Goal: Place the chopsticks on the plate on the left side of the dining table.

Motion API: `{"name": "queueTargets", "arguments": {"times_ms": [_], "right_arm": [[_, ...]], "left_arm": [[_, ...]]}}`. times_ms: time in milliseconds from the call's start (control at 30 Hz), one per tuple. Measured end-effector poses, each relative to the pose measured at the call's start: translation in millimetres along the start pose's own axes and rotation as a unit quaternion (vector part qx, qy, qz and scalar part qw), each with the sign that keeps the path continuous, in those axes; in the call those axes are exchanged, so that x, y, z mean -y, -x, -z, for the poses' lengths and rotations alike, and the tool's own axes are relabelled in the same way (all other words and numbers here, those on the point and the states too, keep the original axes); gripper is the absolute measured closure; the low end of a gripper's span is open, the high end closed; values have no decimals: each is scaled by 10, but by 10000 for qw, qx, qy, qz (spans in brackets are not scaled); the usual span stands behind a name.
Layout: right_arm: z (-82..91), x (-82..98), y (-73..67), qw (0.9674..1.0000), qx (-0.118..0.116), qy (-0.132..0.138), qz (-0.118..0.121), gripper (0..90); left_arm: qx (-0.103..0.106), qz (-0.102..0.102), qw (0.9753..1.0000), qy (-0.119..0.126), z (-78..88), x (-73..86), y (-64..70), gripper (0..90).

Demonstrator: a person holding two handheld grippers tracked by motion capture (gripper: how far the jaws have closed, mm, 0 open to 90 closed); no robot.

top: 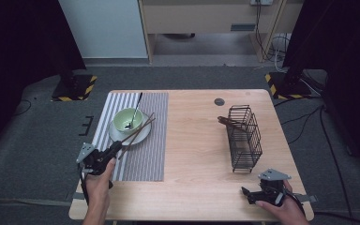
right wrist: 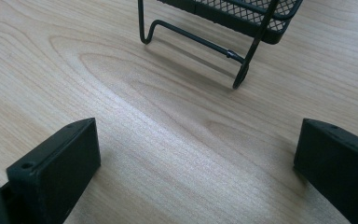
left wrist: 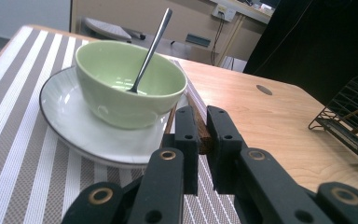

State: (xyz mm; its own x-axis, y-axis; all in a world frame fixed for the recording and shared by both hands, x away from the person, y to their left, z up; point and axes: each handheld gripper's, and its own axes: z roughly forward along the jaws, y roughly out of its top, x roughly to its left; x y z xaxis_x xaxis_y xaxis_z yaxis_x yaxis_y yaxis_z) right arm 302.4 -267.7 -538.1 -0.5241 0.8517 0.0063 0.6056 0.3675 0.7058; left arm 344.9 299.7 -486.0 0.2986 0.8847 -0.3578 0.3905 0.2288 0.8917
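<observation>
The left gripper [top: 115, 151] is seen near the front-left corner of the table [top: 197, 154], over the striped placemat [top: 145, 154], with its jaws clamped on the near ends of a pair of brown chopsticks [top: 138, 132]. In the left gripper view the wooden ends are pinched between the two black pads [left wrist: 186, 126], just beside the rim of the white saucer [left wrist: 65, 116]. The far ends of the chopsticks are laid across the saucer's right side, next to the green bowl [top: 127, 120]; whether they are lifted clear of the saucer cannot be told. A metal spoon [left wrist: 151, 46] is left standing in the bowl, handle leaning toward the back edge. The black wire basket [top: 244, 138] is placed toward the right edge of the table, and one dark brown utensil [top: 229, 123] is already lodged in its upper part, projecting to the left. The right gripper [top: 248, 193] is rested near the front-right corner, its jaws held wide apart with only bare wood between them, the basket's wire foot [right wrist: 191, 42] close ahead. Judged progress: one item appears stowed in the basket; the chopsticks are gripped but not yet carried across; the spoon, bowl and saucer are untouched. Transfer of the chopsticks to the basket is taken as the step in hand.
</observation>
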Motion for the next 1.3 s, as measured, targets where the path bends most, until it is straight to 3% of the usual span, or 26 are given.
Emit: {"name": "queueTargets", "arguments": {"times_ms": [467,800,1300], "right_arm": [[0,0,0,10000,-1,0,0,4],[1,0,2,10000,-4,3,6,5],[1,0,2,10000,-5,3,6,5]], "left_arm": [[5,80,9996,-261,-24,55,-27,833],[65,364,9982,-480,-45,115,-45,833],[105,460,9951,-867,-59,203,-79,833]]}}
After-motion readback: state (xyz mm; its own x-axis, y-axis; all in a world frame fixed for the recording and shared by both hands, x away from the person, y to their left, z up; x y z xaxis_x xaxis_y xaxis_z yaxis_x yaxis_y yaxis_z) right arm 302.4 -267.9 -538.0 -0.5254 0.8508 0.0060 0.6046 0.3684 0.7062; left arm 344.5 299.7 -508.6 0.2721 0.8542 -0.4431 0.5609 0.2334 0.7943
